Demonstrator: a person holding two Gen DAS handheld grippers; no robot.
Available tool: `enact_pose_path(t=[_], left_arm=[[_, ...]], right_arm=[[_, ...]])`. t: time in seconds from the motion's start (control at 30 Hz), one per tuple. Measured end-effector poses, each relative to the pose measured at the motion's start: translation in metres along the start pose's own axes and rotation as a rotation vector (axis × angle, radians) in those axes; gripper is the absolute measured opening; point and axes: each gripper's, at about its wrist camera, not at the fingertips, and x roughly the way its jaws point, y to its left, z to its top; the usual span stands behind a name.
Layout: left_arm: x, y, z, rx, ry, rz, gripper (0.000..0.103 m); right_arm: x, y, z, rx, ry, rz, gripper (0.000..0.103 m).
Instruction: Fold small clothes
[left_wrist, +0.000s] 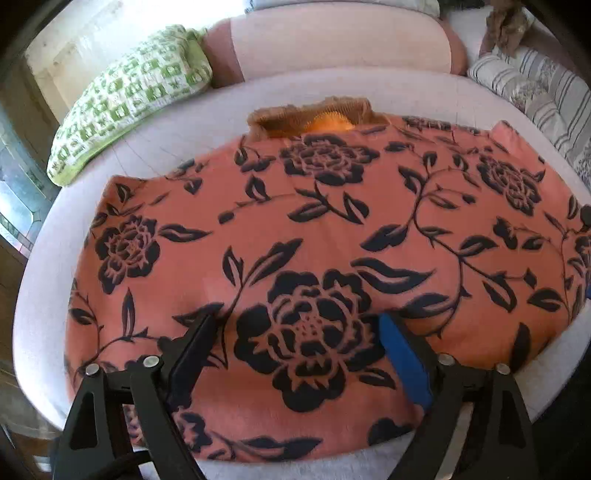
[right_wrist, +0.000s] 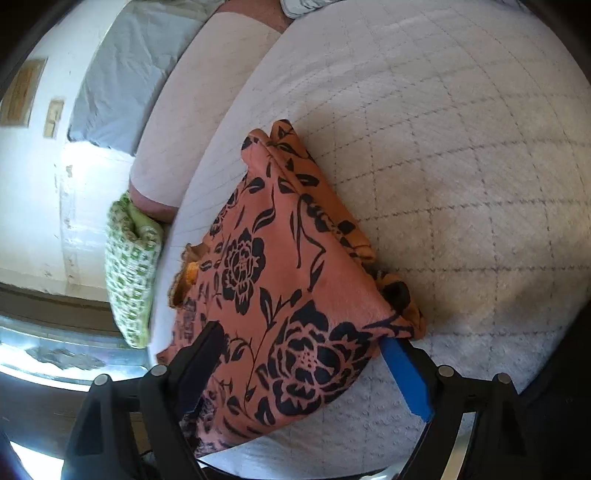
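Quilted white bedding (left_wrist: 177, 140) covers a rounded bed on which a salmon-pink garment (left_wrist: 325, 229) printed with black roses is spread, as seen through the left wrist camera; a green-and-white patterned pillow (left_wrist: 129, 96) is placed at the far left and a striped cushion (left_wrist: 532, 85) at the far right, both well apart from the garment. A tan neckline with an orange patch (left_wrist: 330, 123) is shown at the far edge of the cloth. The left gripper (left_wrist: 299, 328) is held just above the near part of the garment with its jaws spread wide, and nothing is pinched between them. Through the right wrist camera the same garment (right_wrist: 295, 258) is seen from its side edge, where layers are already doubled over along the seam beside the bare quilt (right_wrist: 461, 166). The right gripper (right_wrist: 303, 347) is likewise spread wide, with one corner of the cloth lying between the black finger and the blue-taped finger (right_wrist: 406, 376), though no pinch is made. The step in hand is judged to be the reach for a hold on the near hem before a fold is made. For the next move, both tools would need to be lowered onto the edge and closed on all layers together, so that none is left behind. No brand, label or readable writing is to be found.
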Motion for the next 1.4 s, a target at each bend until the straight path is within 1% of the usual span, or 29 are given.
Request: enact_pose_path(t=[0.07,0.1,0.17,0.2,0.23,0.33,0.4,0.43,0.5,0.53,0.57,0.63,0.67,0.73,0.77,0.8,0.83,0.9,1.0,1.03,1.07,1.1,1.13,1.2,1.27,1.3,1.33,1.37,1.4], left_arm=[[0.000,0.003,0.002,-0.005,0.006,-0.013,0.094],[0.000,0.005,0.003,-0.017,0.011,-0.027,0.094],[-0.001,0.012,0.004,-0.024,0.005,-0.058,0.093],[-0.004,0.017,0.004,-0.037,-0.004,-0.075,0.092],[-0.011,0.026,0.002,-0.070,-0.021,-0.087,0.091],[-0.042,0.076,-0.001,-0.243,-0.127,-0.119,0.091],[-0.072,0.126,-0.010,-0.379,-0.223,-0.084,0.091],[-0.080,0.143,-0.016,-0.421,-0.247,-0.064,0.091],[-0.095,0.189,-0.033,-0.540,-0.276,-0.005,0.091],[-0.098,0.209,-0.043,-0.594,-0.278,0.010,0.091],[-0.097,0.228,-0.053,-0.643,-0.264,0.026,0.091],[-0.090,0.251,-0.070,-0.694,-0.221,0.038,0.091],[-0.085,0.257,-0.076,-0.707,-0.201,0.036,0.090],[-0.083,0.257,-0.080,-0.710,-0.185,-0.003,0.089],[-0.084,0.254,-0.079,-0.699,-0.194,-0.022,0.089],[-0.085,0.248,-0.075,-0.681,-0.203,-0.045,0.089],[-0.083,0.241,-0.069,-0.658,-0.210,-0.077,0.090],[-0.075,0.222,-0.052,-0.604,-0.204,-0.187,0.090],[-0.046,0.181,-0.005,-0.503,-0.151,-0.371,0.090],[-0.040,0.173,0.003,-0.498,-0.120,-0.396,0.090],[-0.026,0.165,0.018,-0.512,-0.075,-0.415,0.090],[-0.016,0.160,0.029,-0.529,-0.050,-0.453,0.090],[-0.004,0.157,0.040,-0.554,-0.018,-0.488,0.090],[0.024,0.151,0.059,-0.615,0.082,-0.514,0.090],[0.045,0.151,0.064,-0.711,0.172,-0.542,0.088],[0.045,0.152,0.063,-0.756,0.172,-0.563,0.065],[0.048,0.153,0.068,-0.757,0.154,-0.614,0.008],[0.045,0.155,0.076,-0.739,0.149,-0.619,0.010],[0.030,0.159,0.078,-0.740,0.091,-0.599,0.009]], right_arm=[[0.007,0.004,0.001,-0.032,0.003,-0.038,0.066],[0.009,0.004,0.002,-0.041,0.008,-0.054,0.026],[0.013,0.003,0.006,-0.037,0.039,-0.048,0.021],[0.010,0.011,0.006,-0.069,0.030,-0.057,0.019],[0.003,0.032,0.003,-0.145,0.005,-0.063,0.018],[-0.013,0.106,-0.012,-0.363,-0.066,-0.043,0.017],[-0.017,0.162,-0.032,-0.501,-0.087,0.007,0.015],[-0.017,0.197,-0.050,-0.590,-0.090,0.048,0.003],[-0.010,0.259,-0.097,-0.773,-0.084,0.114,0.004],[-0.003,0.275,-0.115,-0.824,-0.074,0.136,0.003],[0.009,0.291,-0.135,-0.870,-0.036,0.169,0.003],[0.057,0.309,-0.178,-0.944,0.113,0.193,0.005],[0.089,0.305,-0.198,-0.989,0.180,0.187,0.005],[0.134,0.283,-0.214,-1.011,0.255,0.092,0.006],[0.145,0.268,-0.214,-0.980,0.289,0.025,0.008],[0.145,0.247,-0.209,-0.911,0.313,0.035,0.008],[0.135,0.236,-0.205,-0.890,0.301,0.067,0.008],[0.105,0.217,-0.192,-0.879,0.234,0.062,0.008],[0.058,0.189,-0.167,-0.851,0.124,0.044,0.022],[0.048,0.179,-0.160,-0.836,0.098,0.023,0.026],[0.038,0.167,-0.151,-0.805,0.072,0.016,0.028],[0.035,0.164,-0.145,-0.783,0.063,0.017,0.035],[0.030,0.155,-0.138,-0.755,0.057,0.018,0.044],[0.021,0.147,-0.131,-0.718,0.037,0.031,0.063],[0.011,0.142,-0.127,-0.705,0.009,0.055,0.063],[0.008,0.142,-0.127,-0.707,0.007,0.062,0.063],[0.007,0.141,-0.125,-0.709,0.004,0.076,0.063],[0.006,0.142,-0.123,-0.711,0.002,0.087,0.063],[0.006,0.140,-0.122,-0.712,0.006,0.095,0.063]])
